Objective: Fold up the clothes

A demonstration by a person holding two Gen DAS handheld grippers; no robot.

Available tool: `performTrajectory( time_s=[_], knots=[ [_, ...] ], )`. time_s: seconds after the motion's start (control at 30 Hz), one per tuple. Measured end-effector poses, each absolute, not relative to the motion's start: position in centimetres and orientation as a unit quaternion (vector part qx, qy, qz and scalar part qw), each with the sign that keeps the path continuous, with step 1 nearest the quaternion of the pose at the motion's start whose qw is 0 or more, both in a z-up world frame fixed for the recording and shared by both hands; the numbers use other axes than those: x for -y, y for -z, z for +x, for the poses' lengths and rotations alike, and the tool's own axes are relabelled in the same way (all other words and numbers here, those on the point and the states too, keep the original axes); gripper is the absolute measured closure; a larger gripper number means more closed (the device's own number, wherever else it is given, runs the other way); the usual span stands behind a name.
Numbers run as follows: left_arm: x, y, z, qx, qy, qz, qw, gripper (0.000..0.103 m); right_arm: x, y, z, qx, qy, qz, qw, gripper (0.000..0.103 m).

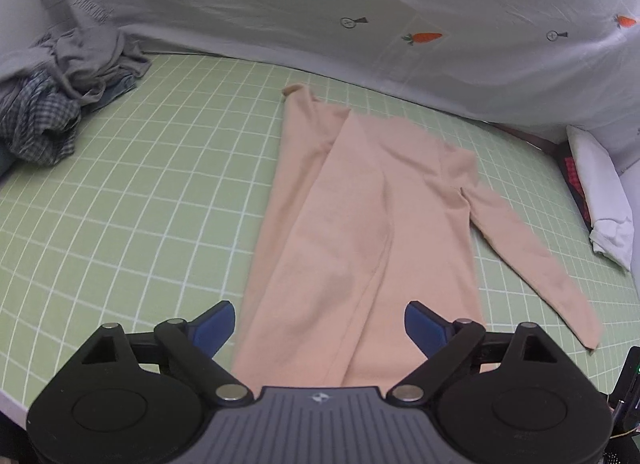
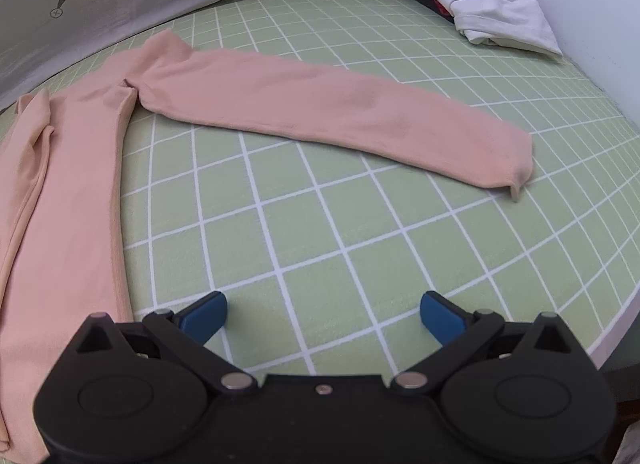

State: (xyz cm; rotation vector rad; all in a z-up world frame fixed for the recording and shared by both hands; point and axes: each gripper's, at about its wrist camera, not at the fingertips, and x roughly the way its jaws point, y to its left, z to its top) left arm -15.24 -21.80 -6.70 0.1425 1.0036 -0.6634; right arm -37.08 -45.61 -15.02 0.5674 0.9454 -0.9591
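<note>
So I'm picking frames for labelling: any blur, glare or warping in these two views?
Left wrist view: strong fisheye bowing of the green grid sheet, dark vignette corners, peach top slightly soft at its edges, no glare. Right wrist view: the same curved grid, peach sleeve sharp, even soft light, faint shadows only.

A green white-gridded mat (image 1: 160,191) covers the surface; a carrot-print grey sheet (image 1: 360,3) hangs behind.
</note>
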Motion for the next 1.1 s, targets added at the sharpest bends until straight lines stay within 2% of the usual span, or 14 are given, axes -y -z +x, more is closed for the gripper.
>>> performTrajectory(
  time_s=[0.17,0.47,0.67,0.93,1.0,1.03,1.07,1.1],
  knots=[
    [24.1,5.7,-15.1,-0.454,0.327,0.090,0.824,0.010,47.3,14.1,-38.1,-0.399,0.469,0.267,0.742,0.000],
    [27.4,4.8,-12.2,-0.435,0.317,0.115,0.835,0.008,54.7,14.7,-41.4,-0.321,0.586,0.335,0.665,0.000],
    [28.8,4.8,-9.6,-0.442,0.280,0.100,0.847,0.008,58.0,15.9,-41.3,-0.328,0.610,0.328,0.642,0.000],
    [28.9,5.8,-10.0,-0.464,0.256,0.079,0.844,0.008,58.8,15.9,-40.8,-0.333,0.587,0.305,0.671,0.000],
    [28.3,5.9,-10.5,-0.467,0.253,0.077,0.844,0.008,58.7,15.7,-40.7,-0.334,0.579,0.299,0.681,0.004],
    [28.0,6.0,-10.7,-0.468,0.251,0.076,0.844,0.008,58.6,15.6,-40.6,-0.334,0.573,0.294,0.688,0.012],
    [27.7,6.2,-10.9,-0.469,0.248,0.075,0.844,0.008,58.6,15.3,-40.4,-0.335,0.559,0.283,0.704,0.030],
    [27.3,6.3,-11.0,-0.470,0.244,0.075,0.845,0.008,58.5,15.0,-40.1,-0.336,0.545,0.272,0.719,0.041]
  ],
)
